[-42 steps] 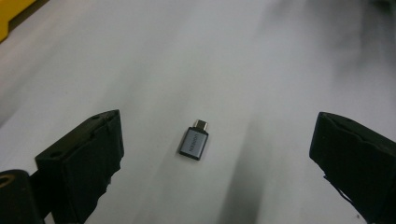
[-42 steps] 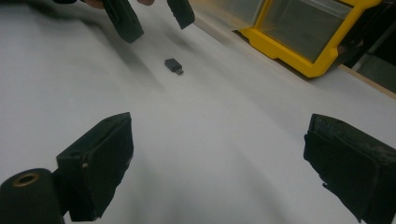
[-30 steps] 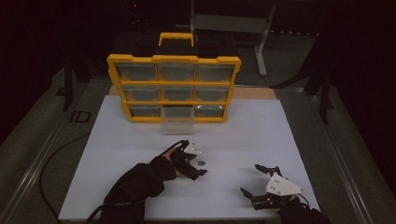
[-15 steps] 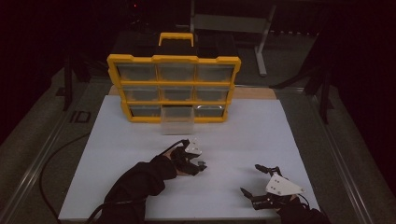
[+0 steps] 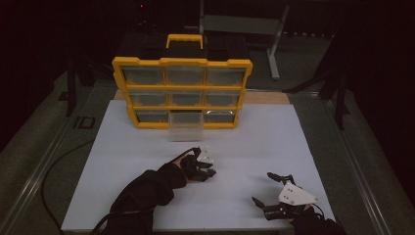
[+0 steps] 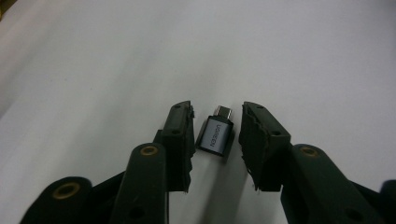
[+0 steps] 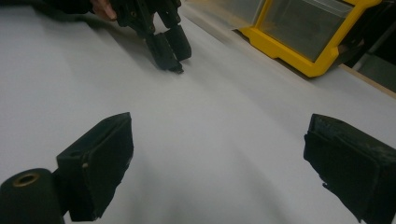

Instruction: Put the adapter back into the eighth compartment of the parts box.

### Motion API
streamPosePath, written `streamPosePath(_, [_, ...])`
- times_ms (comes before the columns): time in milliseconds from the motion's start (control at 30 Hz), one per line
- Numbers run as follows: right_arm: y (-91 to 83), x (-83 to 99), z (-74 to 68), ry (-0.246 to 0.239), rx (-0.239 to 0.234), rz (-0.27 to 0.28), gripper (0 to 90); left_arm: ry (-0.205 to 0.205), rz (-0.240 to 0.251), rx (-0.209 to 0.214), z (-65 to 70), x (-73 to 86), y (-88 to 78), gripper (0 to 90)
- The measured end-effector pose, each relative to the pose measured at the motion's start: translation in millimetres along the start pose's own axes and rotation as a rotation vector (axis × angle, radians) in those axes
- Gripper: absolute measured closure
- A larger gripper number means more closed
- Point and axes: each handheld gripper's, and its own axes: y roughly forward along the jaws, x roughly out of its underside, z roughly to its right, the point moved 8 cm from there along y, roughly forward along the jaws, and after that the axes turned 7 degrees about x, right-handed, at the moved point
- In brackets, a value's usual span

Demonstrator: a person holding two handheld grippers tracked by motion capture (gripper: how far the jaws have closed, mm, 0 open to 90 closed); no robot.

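A small grey USB adapter (image 6: 215, 135) lies flat on the white sheet (image 5: 254, 142), its metal plug pointing away from the camera. My left gripper (image 6: 217, 114) straddles it, and its jaws have just been closing. A thin gap still shows on each side of the adapter, so the pads do not press it. In the high view the left gripper (image 5: 208, 169) sits mid-sheet, held in a dark-gloved hand. My right gripper (image 5: 262, 187) rests near the front right of the sheet. It (image 7: 219, 140) stands wide open with nothing between its pads.
A yellow organizer (image 5: 182, 93) with clear drawers stands at the far edge of the sheet. Its bottom-middle drawer (image 5: 186, 126) is pulled out toward me. The right gripper view shows the left gripper (image 7: 169, 51) farther off, and a corner of the organizer (image 7: 299, 32).
The left gripper's jaws have drawn closer together around the adapter. Both hands have stayed where they were.
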Motion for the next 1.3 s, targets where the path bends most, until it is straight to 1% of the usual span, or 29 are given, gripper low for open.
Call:
streamPosePath(133, [-0.3, 0.0, 0.1, 0.001, -0.001, 0.0, 8.4, -0.002, 0.001, 0.013, 1.3, -1.2, 1.2, 67.5])
streamPosePath(233, [-0.3, 0.0, 0.2, 0.0, -0.001, -0.001, 8.4, -0.011, 0.003, 0.02, 1.0, -1.6, 1.9, 69.0])
streamPosePath(367, [-0.4, 0.0, 0.2, 0.001, -0.001, 0.0, 8.4, -0.014, 0.001, 0.029, 1.7, -1.8, 2.1, 74.5])
streamPosePath(500, [-0.3, -0.1, 0.2, -0.001, -0.001, 0.0, 8.4, -0.013, -0.001, 0.035, 1.5, -1.9, 1.6, 75.2])
streamPosePath(533, [-0.4, -0.1, 0.3, -0.001, -0.001, 0.0, 8.4, -0.01, -0.004, 0.042, 2.1, -1.5, 1.4, 75.3])
streamPosePath(567, [-0.3, -0.1, 0.1, 0.0, -0.001, 0.0, 8.4, -0.003, -0.006, 0.041, 2.0, -1.4, 1.0, 75.6])
streamPosePath(667, [-0.4, -0.1, 0.2, 0.005, 0.0, -0.001, 8.4, -0.006, -0.004, 0.043, 2.4, -2.5, -1.2, 75.6])
streamPosePath(733, [-0.3, -0.1, 0.1, 0.004, 0.0, -0.001, 8.4, -0.011, 0.003, 0.052, 2.5, -4.0, -3.6, 75.6])
streamPosePath(867, [-0.4, -0.1, 0.2, 0.004, 0.0, -0.001, 8.4, 0.0, 0.001, 0.057, 3.4, -5.6, -7.7, 75.6])
streamPosePath(933, [-0.3, -0.1, 0.3, 0.004, 0.001, -0.002, 8.4, 0.005, -0.001, 0.071, 4.6, -6.5, -10.4, 75.6])
streamPosePath(1067, [0.0, -0.3, 0.3, 0.002, 0.001, 0.0, 8.4, 0.009, -0.002, 0.077, 6.2, -8.9, -14.8, 75.6])
streamPosePath(1167, [0.0, 0.0, 0.4, 0.005, 0.001, -0.001, 8.4, 0.01, -0.005, 0.09, 8.0, -10.4, -17.4, 75.6])
streamPosePath(1300, [-0.3, -0.3, 0.2, 0.006, 0.0, -0.001, 8.4, 0.028, -0.013, 0.1, 10.3, -12.3, -21.1, 75.6])
